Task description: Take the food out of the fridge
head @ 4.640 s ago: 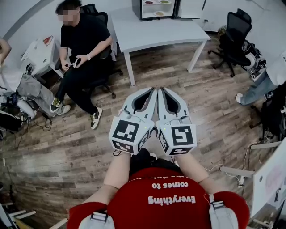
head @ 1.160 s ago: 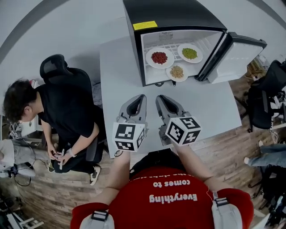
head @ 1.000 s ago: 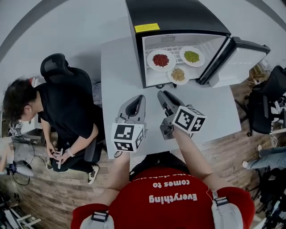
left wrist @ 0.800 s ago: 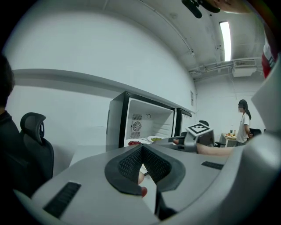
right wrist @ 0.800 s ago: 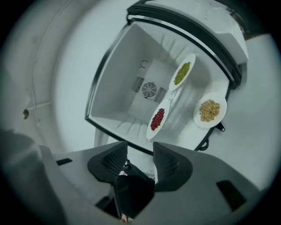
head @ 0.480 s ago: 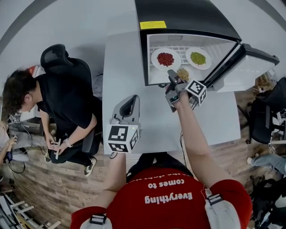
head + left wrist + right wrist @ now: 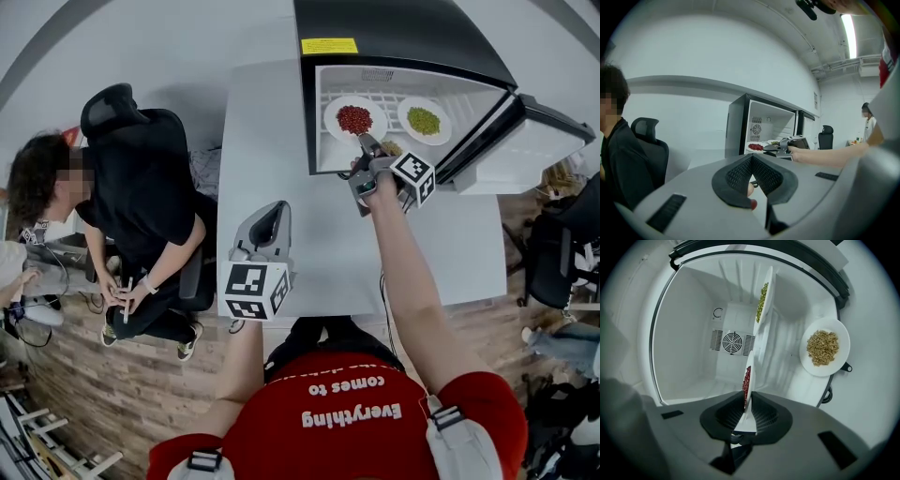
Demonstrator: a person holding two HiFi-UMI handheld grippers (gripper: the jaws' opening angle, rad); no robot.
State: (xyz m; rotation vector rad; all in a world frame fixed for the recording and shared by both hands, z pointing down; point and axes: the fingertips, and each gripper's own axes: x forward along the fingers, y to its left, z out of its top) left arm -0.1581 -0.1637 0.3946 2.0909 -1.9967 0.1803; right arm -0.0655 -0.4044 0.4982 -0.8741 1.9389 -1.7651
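A small black fridge (image 7: 394, 37) stands open on the white table (image 7: 272, 141). Inside are a plate of red beans (image 7: 353, 119), a plate of green food (image 7: 424, 120) and a plate of tan grains (image 7: 823, 348). My right gripper (image 7: 366, 142) reaches into the fridge, rolled on its side. Its jaws are closing, with the near rim of the red-bean plate (image 7: 747, 380) between the pads. My left gripper (image 7: 277, 210) hovers over the table in front of the fridge, shut and empty.
The fridge door (image 7: 530, 145) swings out to the right. A person in black (image 7: 131, 197) sits on an office chair left of the table. Another office chair (image 7: 562, 234) stands at the right.
My right gripper went from above the table into the fridge, rolled onto its side and closed round the red-bean plate's rim. The left gripper stayed almost where it was.
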